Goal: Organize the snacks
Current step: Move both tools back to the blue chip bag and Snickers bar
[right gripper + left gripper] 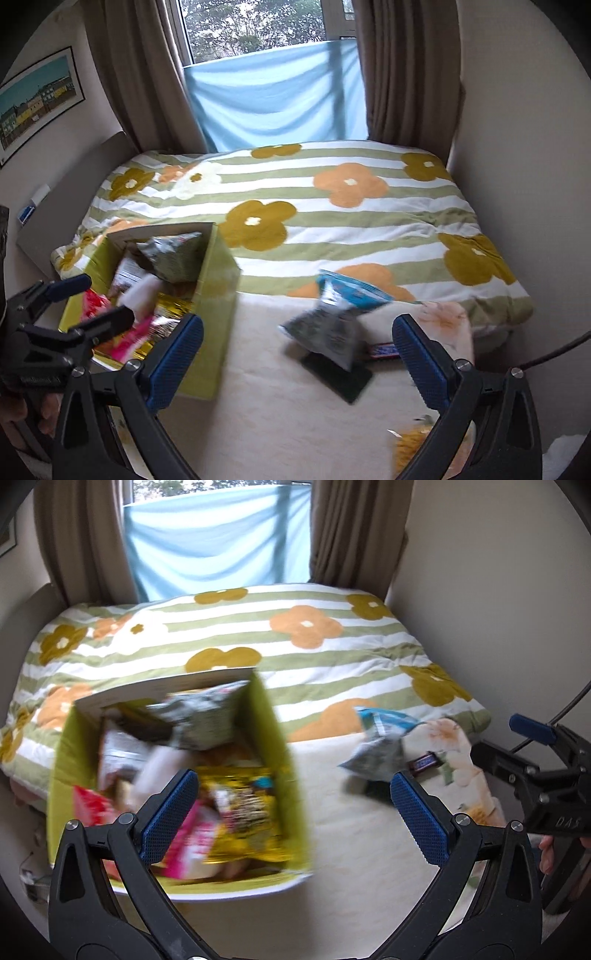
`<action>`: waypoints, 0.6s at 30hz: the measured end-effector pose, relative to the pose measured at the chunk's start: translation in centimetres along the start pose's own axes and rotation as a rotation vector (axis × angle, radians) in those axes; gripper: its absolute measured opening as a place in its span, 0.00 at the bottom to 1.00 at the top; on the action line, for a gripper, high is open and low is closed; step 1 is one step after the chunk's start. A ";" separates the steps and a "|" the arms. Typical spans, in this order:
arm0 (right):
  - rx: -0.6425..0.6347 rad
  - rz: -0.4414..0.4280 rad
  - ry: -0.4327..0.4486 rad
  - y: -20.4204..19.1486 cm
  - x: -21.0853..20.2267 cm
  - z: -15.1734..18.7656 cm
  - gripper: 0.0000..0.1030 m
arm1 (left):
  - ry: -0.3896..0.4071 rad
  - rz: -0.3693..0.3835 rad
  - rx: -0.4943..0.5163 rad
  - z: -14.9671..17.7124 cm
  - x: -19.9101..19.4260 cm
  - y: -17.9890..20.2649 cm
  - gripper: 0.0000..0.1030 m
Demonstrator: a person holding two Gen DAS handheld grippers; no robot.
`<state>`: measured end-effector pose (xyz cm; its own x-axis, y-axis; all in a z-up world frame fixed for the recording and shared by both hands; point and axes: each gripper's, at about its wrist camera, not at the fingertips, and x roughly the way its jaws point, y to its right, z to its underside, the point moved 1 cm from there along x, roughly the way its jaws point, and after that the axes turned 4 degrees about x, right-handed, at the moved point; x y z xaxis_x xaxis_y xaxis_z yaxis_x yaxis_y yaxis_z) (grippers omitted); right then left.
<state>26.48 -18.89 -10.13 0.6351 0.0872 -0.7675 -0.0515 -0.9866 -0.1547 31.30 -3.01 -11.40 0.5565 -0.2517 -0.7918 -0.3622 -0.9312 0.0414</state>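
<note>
Both of your tongs are wide open and hold nothing. Your left tongs point(291, 812) hang over the near end of the green box point(271, 716), which sits on the bed point(351, 849). The box is already full of snacks: a yellow bag point(243, 812), a pink pack point(192, 842) and a grey bag point(207, 716) at the far end.

The snacks still left out lie on the bed to the right of the box. They sit right in front of your right tongs point(297, 354), between the two blue pads point(175, 356). So your right hand is nearer to them; for your left tongs they are off to the right.

There is a blue and grey bag point(332, 317) on top. It lies slanted, its blue end far and to the right, its grey end near and to the left. Under it is a dark flat pack point(340, 376). A small bar point(384, 350) lies just beside them on the right, long way across.

I think the bag goes next. Reach straight ahead and pinch it across its narrow middle. Nothing is in the way, but the box is close on the left. The pictures are blurry, so I cannot read any labels.
</note>
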 end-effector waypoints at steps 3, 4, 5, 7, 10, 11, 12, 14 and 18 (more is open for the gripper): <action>0.001 0.018 -0.017 3.0 -0.2 0.6 0.99 | -0.006 0.002 0.001 -0.3 1.0 3.1 1.00; -0.001 0.023 -0.028 4.3 -0.2 0.8 0.99 | -0.009 0.003 0.002 -0.4 1.5 4.2 1.00; -0.001 0.023 -0.034 5.1 -0.1 0.9 0.99 | -0.011 0.001 0.002 -0.5 1.8 4.9 1.00; 0.002 0.012 -0.057 6.9 0.1 1.3 0.99 | -0.019 -0.003 0.003 -0.7 2.7 6.5 1.00; -0.011 0.017 -0.077 8.6 0.6 1.9 0.99 | -0.032 -0.009 0.007 -1.0 4.1 8.4 1.00; -0.016 0.017 -0.085 9.2 0.9 2.1 0.99 | -0.039 -0.010 0.008 -1.1 4.7 8.9 1.00; -0.017 0.016 -0.092 9.6 1.1 2.3 0.99 | -0.048 -0.010 0.009 -1.2 5.3 9.3 1.00; -0.015 0.007 -0.104 10.6 1.8 2.8 0.99 | -0.067 -0.013 0.010 -1.6 6.7 9.9 1.00; -0.018 0.017 -0.122 11.3 3.4 3.6 0.99 | -0.116 -0.002 0.011 -2.2 9.7 10.6 1.00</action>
<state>25.29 -29.25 -16.69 0.5355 0.0858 -0.8402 -0.0470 -0.9903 -0.1311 34.52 -15.93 -17.29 0.4671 -0.2173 -0.8571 -0.3698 -0.9285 0.0339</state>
